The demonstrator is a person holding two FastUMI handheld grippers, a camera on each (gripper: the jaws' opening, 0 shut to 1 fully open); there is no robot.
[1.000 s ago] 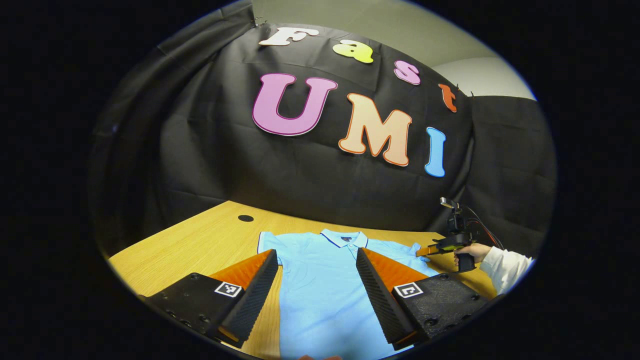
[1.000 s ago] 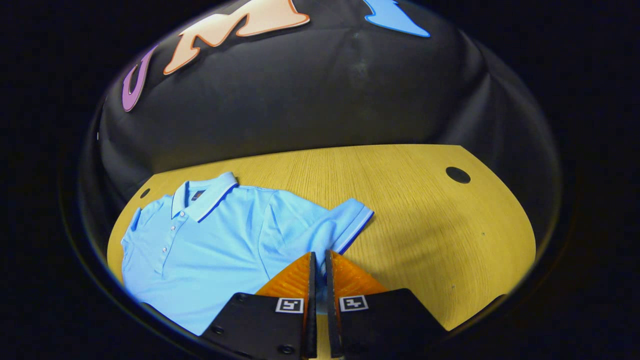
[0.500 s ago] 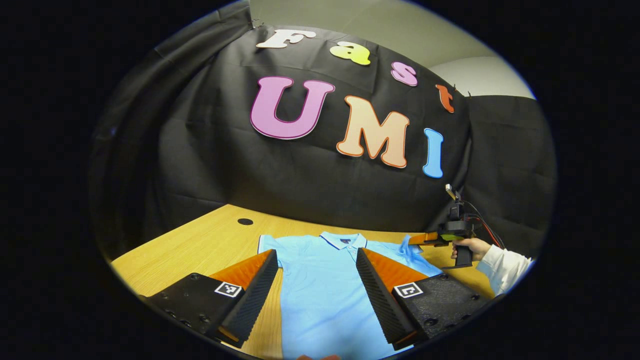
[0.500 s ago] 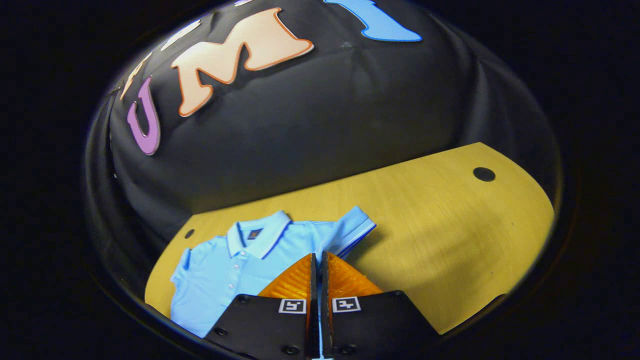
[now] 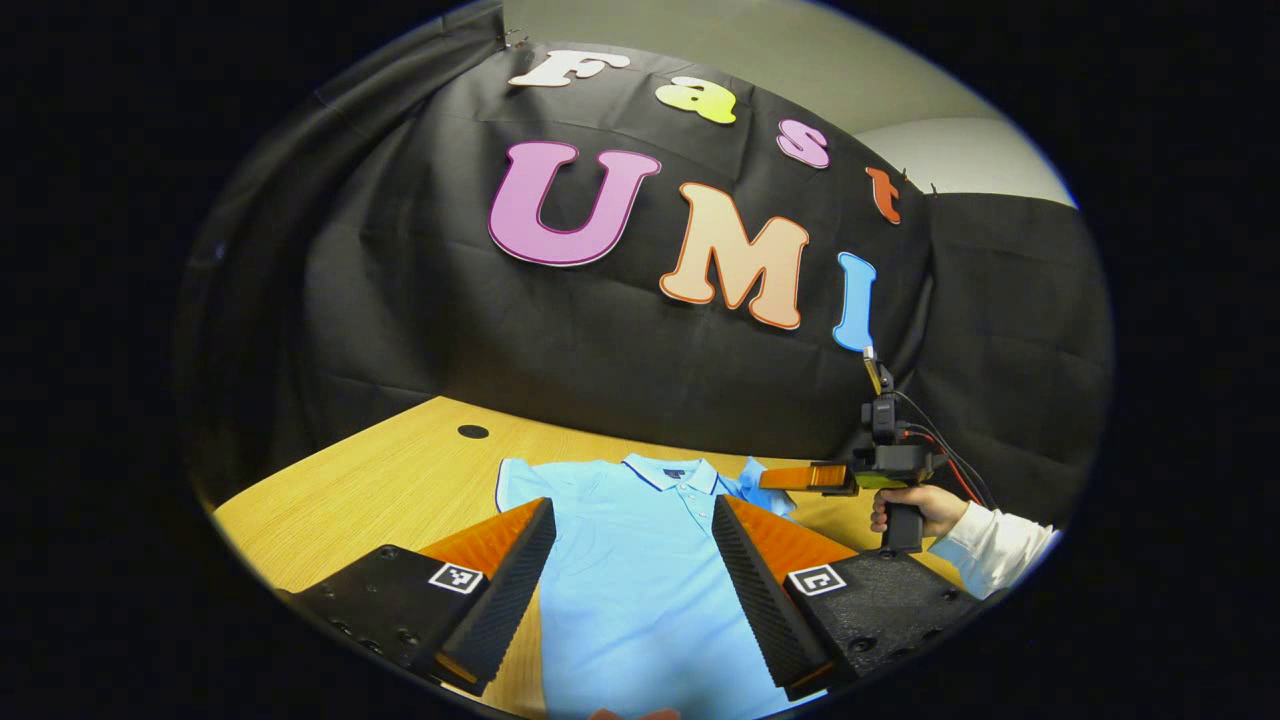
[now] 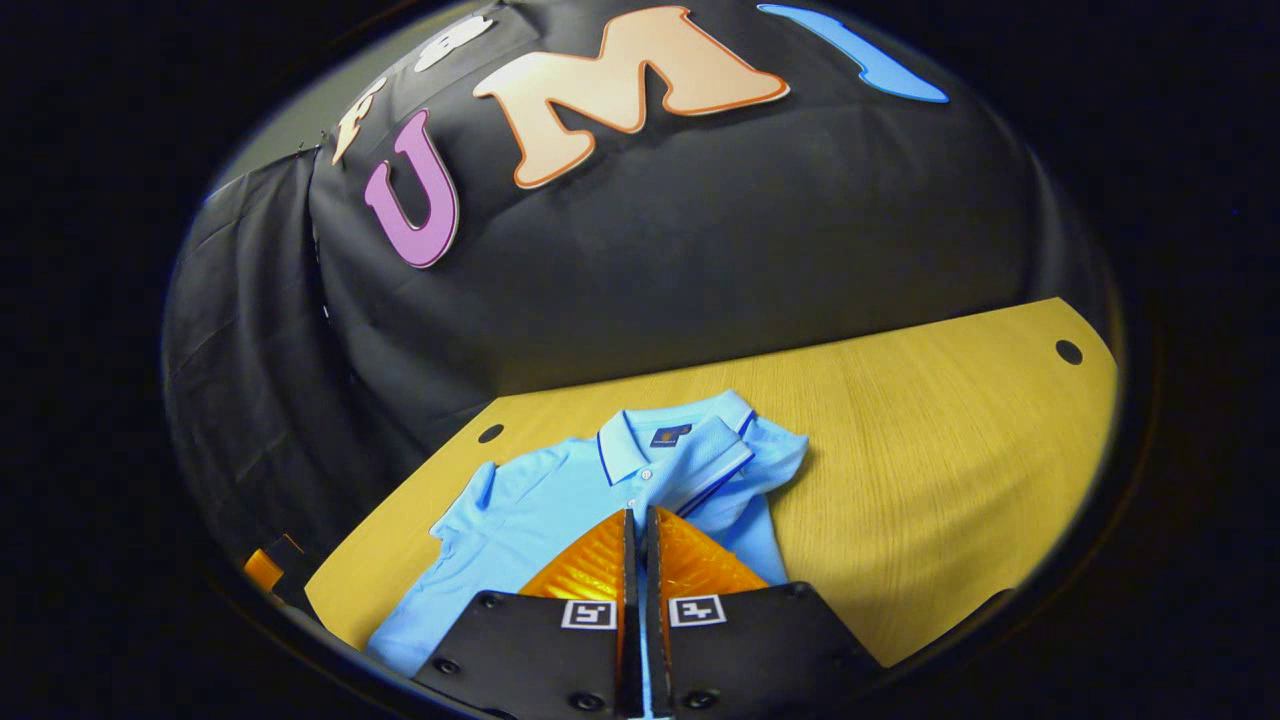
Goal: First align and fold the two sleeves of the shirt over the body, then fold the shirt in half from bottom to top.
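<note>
- Left gripper view: a light blue polo shirt (image 5: pixel 640 560) lies flat on the wooden table (image 5: pixel 380 490), collar toward the black cloth wall (image 5: pixel 400 300), buttoned front facing up.
- The left tongs (image 5: pixel 630 590) hang over the lower body of the shirt with their two fingers spread wide apart; shirt cloth shows in the gap between them and nothing is gripped.
- The shirt's sleeve (image 5: pixel 512 482) on the picture's left lies flat on the table, its dark-edged cuff pointing outward.
- On the picture's right, the right tongs (image 5: pixel 775 478) are seen farther off, held level by a hand (image 5: pixel 915 505) in a white sleeve (image 5: pixel 1000 545); their tips reach the shirt's other sleeve, which is raised off the table near the collar.
- A small dark round hole (image 5: pixel 473 431) sits in the table near the wall.
- Right gripper view: the right tongs (image 6: pixel 640 545) are clenched, the fingers nearly touching, with a thin strip of blue cloth pinched between them.
- The held sleeve (image 6: pixel 715 465) is carried over the shirt's (image 6: pixel 520 500) chest, and its dark-striped cuff lies just beside the collar (image 6: pixel 640 445).
- The shoulder cloth beside it is bunched into soft folds toward the bare table (image 6: pixel 930 450).
- The opposite sleeve lies spread out flat toward the picture's left.
- Two dark holes show in the table, one near the shirt's far shoulder and one at the far right edge.
</note>
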